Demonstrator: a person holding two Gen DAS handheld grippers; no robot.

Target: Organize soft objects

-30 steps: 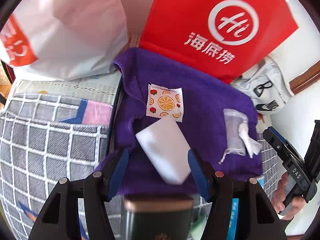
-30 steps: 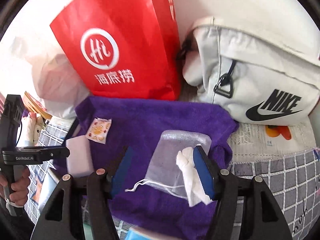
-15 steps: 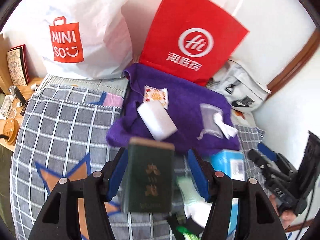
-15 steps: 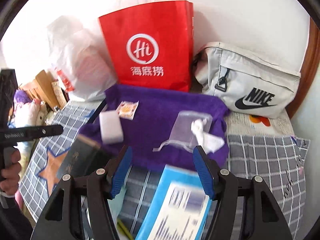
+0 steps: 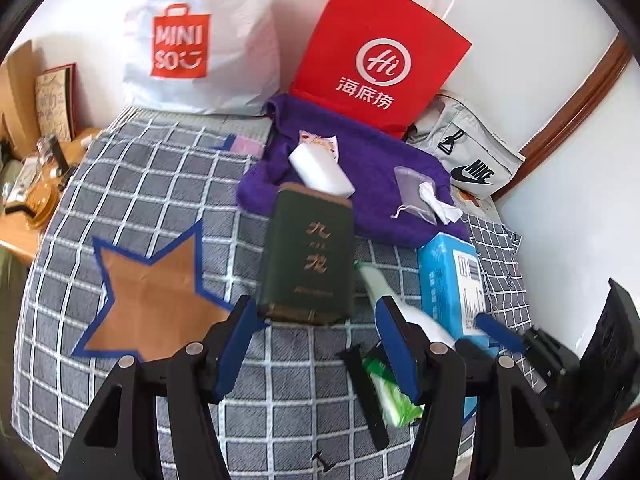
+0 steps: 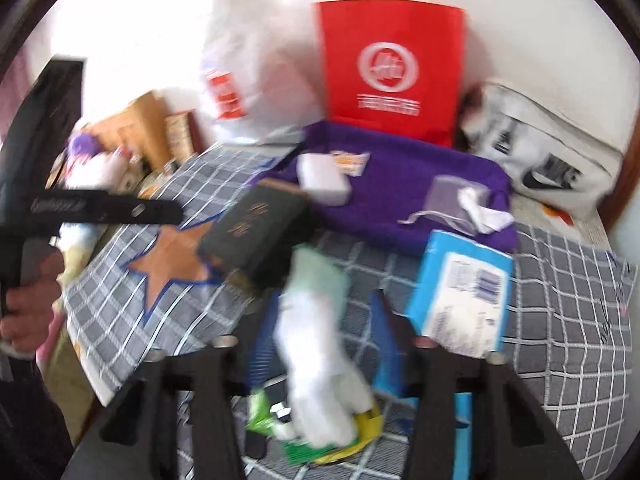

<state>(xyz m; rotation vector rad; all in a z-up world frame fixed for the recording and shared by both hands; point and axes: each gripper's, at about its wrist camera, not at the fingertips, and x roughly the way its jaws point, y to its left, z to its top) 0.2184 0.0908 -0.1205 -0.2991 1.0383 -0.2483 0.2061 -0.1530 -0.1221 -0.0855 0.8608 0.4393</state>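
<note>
My left gripper (image 5: 316,340) hangs with its jaws spread above the checked bedspread (image 5: 152,184), the dark green box (image 5: 308,256) standing just ahead, and beyond it the purple towel (image 5: 380,160) carries a white sponge (image 5: 322,170) and mesh pouch (image 5: 412,192) (tissue beside it).

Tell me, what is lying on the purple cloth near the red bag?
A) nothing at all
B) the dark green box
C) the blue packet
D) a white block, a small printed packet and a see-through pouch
D: the white block, the printed packet and the see-through pouch lie on the purple cloth; the green box and blue packet sit on the checked cover.
</note>
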